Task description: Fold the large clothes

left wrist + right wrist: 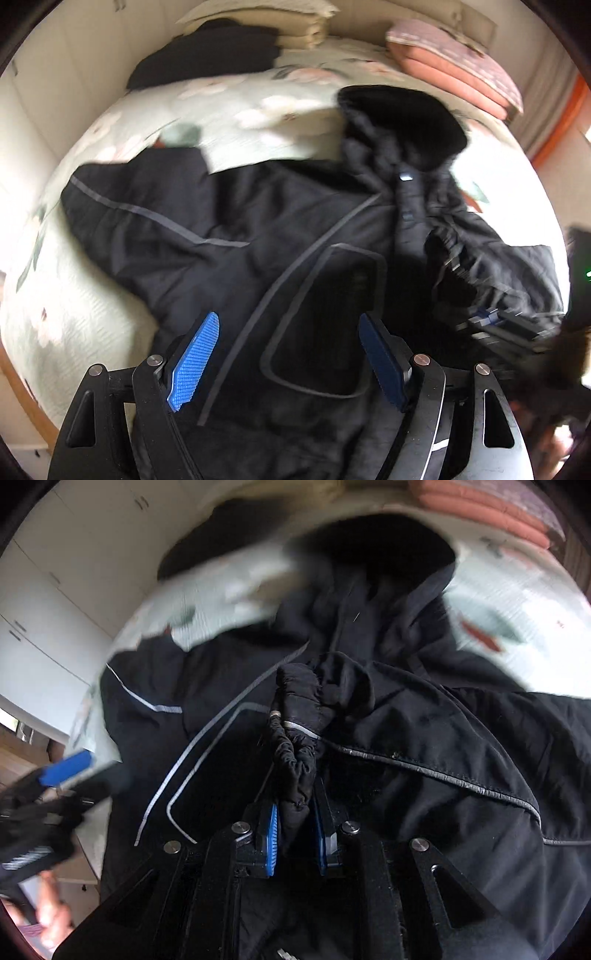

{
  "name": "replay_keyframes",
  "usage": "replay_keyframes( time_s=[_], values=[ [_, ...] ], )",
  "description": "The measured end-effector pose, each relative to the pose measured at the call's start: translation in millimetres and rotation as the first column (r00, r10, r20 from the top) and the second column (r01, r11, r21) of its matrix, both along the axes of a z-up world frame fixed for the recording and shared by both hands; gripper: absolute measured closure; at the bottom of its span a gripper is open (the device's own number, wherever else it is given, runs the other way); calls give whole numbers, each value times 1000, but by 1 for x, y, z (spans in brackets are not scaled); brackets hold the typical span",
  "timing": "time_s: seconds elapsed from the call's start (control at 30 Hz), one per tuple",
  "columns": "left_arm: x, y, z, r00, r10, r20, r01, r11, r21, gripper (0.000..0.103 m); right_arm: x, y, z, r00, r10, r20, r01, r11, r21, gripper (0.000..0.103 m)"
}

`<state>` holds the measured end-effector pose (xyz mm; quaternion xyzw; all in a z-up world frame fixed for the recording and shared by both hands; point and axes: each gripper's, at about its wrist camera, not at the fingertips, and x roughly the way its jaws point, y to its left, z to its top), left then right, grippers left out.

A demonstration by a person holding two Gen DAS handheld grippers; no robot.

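A large black jacket (236,221) with grey reflective piping and a dark hood (402,122) lies spread on a floral bed. My left gripper (288,354) is open and empty, hovering just above the jacket's chest pocket (328,317). My right gripper (293,834) is shut on the jacket's elastic sleeve cuff (295,760), holding the sleeve over the jacket body (443,757). The right gripper also shows at the right edge of the left wrist view (495,321), blurred. The left gripper shows blurred at the left of the right wrist view (66,768).
The bed cover (258,107) is pale green with flowers. Folded dark clothes (207,51) and beige bedding (295,26) lie at the head, and a pink folded quilt (454,62) at the far right. White cupboards (55,590) stand left of the bed.
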<state>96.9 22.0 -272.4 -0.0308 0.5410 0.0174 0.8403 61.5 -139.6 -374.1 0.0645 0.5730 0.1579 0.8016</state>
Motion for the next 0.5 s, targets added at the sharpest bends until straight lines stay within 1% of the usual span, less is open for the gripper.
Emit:
replay_keyframes(
  time_s=[0.07, 0.1, 0.13, 0.17, 0.2, 0.23, 0.3, 0.4, 0.43, 0.5],
  values=[
    [1, 21, -13, 1000, 14, -20, -14, 1000, -15, 23, 2, 20, -29, 998, 5, -63, -8, 999, -50, 77],
    [2, 28, -19, 999, 17, -31, -18, 1000, -23, 23, 2, 26, -38, 997, 6, -77, -12, 997, -73, 73],
    [4, 35, -24, 999, 17, -39, -19, 999, -37, 23, 0, 29, -38, 998, 11, -58, -16, 997, -81, 68],
    [1, 38, -25, 999, 15, -45, -18, 999, -47, 23, -1, 33, -35, 998, 24, -58, -29, 996, -82, 64],
    [1, 40, -28, 999, 11, -50, -13, 998, -55, 23, -1, 35, -33, 996, 41, -77, -46, 997, -69, 52],
    [4, 42, -30, 999, 1, -54, -4, 998, -68, 23, -1, 35, -28, 994, 51, -96, -56, 997, -54, 48],
    [7, 40, -32, 998, -24, -56, 19, 996, -91, 23, -9, 31, -7, 990, 85, -115, -85, 996, -2, 48],
    [14, 25, -28, 995, -82, -48, 75, 987, -140, 23, -32, 13, 37, 989, 108, -105, -100, 992, 78, 48],
    [17, 17, -27, 993, -105, -49, 95, 982, -163, 23, -39, 0, 52, 992, 92, -85, -85, 993, 79, 48],
    [24, -2, -30, 986, -157, -55, 141, 966, -218, 23, -49, -27, 72, 999, 21, -43, -20, 999, 25, 48]
  ],
)
